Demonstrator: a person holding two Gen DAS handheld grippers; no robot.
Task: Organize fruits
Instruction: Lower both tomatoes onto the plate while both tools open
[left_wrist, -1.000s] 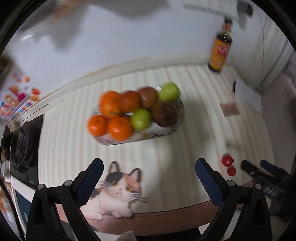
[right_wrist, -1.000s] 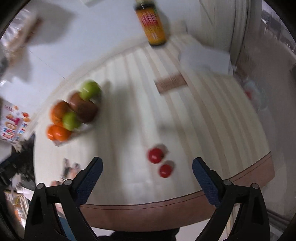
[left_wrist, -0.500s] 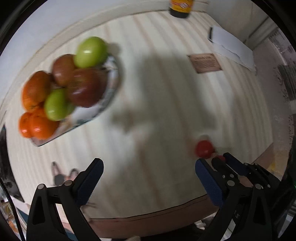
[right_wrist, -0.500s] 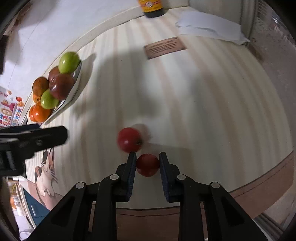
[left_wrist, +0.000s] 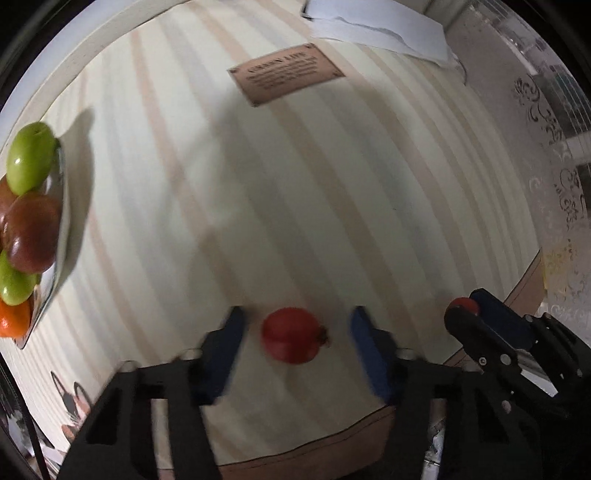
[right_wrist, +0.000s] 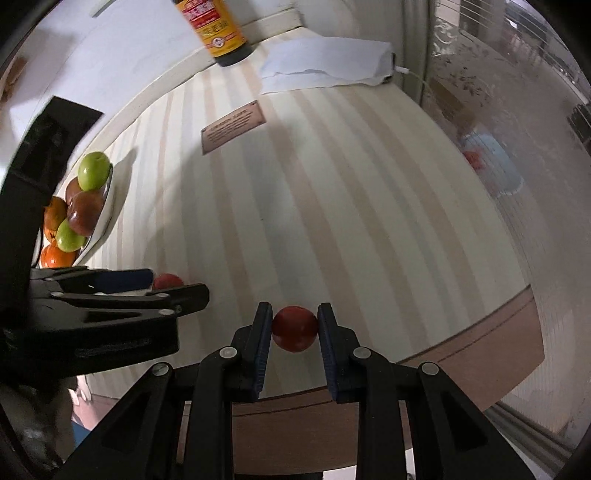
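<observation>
- Left gripper (left_wrist: 297, 341): points down over the striped table (left_wrist: 295, 184); jaws closing, a red fruit (left_wrist: 291, 335) between them, a gap visible on each side, pads not yet touching.
- Right gripper (right_wrist: 295, 326): jaws closed on a second red fruit (right_wrist: 294, 328), pads pressing both its sides; the fruit sits near the table's front edge.
- Step in hand, as judged: both small fruits get picked up for the plate (right_wrist: 107, 206). Left jaws should close square across the fruit's middle before any lift; the fruit is round and likely to roll if one pad arrives first.
- Grip: firm enough to carry, light enough not to bruise; skins look smooth and may slip.
- Plate: at far left, well apart from both fruits, already heaped with green apples (left_wrist: 29, 157), dark red apples (left_wrist: 35, 232) and oranges (left_wrist: 13, 319). Free room looks scarce; a fruit set on the heap could roll off.
- Grippers: just beside each other, so lifting together risks a knock.
- Bottle (right_wrist: 216, 27): upright at the table's back edge, clear of the path.
- Paper (right_wrist: 325, 61) and brown card (right_wrist: 232, 127): flat on the table, far side, no hindrance.
- Path to plate: bare striped surface.
</observation>
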